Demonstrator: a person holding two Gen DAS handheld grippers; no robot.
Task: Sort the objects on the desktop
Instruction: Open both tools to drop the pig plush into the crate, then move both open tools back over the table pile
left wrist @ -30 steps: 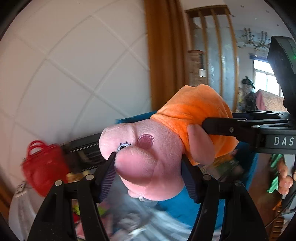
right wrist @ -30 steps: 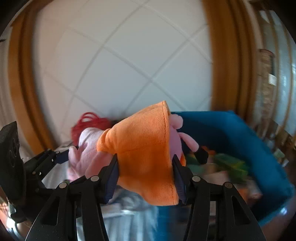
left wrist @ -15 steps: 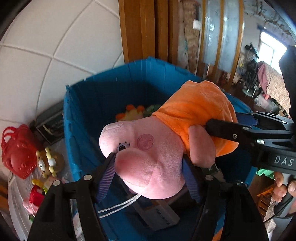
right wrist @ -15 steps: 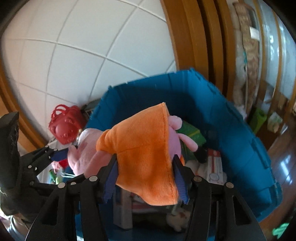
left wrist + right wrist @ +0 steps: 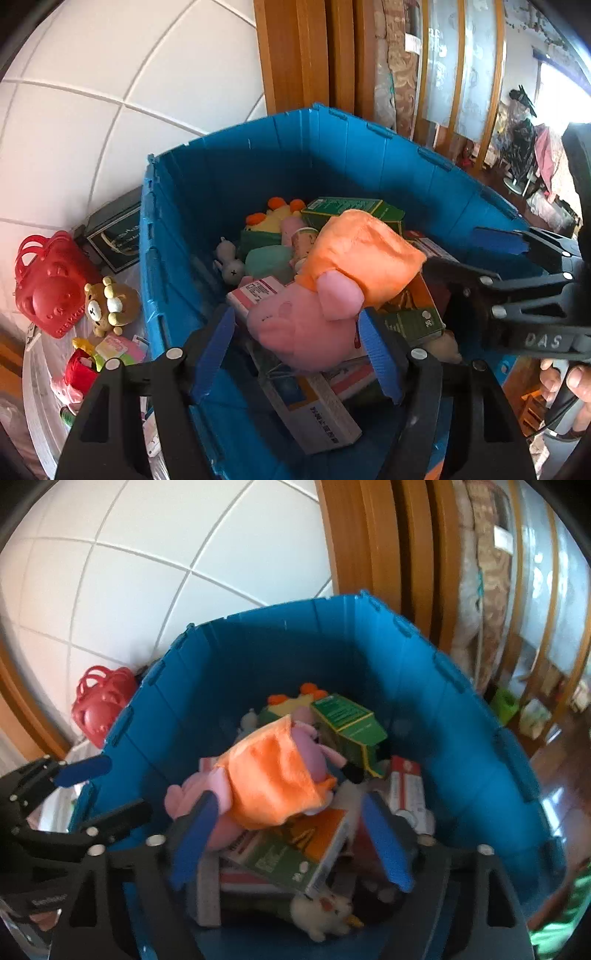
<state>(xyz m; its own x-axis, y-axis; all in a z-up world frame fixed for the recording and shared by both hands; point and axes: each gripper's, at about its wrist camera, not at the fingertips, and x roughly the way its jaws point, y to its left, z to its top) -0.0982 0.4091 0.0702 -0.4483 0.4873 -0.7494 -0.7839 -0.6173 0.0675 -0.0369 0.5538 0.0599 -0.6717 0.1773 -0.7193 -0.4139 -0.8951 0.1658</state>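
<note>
A pink plush pig in an orange dress (image 5: 332, 291) lies on the boxes and toys inside the blue bin (image 5: 258, 166); it also shows in the right wrist view (image 5: 269, 779). My left gripper (image 5: 295, 350) is open, its blue pads apart on either side of the pig's head and not touching it. My right gripper (image 5: 291, 834) is open just above the pig's dress inside the bin (image 5: 461, 720). Each gripper shows at the edge of the other's view.
The bin holds several cartons, a green box (image 5: 351, 208) and small plush toys. Left of the bin on the table stand a red bear-shaped basket (image 5: 48, 284), a brown bear plush (image 5: 109, 304) and small toys (image 5: 107, 354). A white tiled wall stands behind.
Both grippers have opened and let go of the pig, which has dropped onto the pile in the bin. Both views have tilted further down into the bin.
</note>
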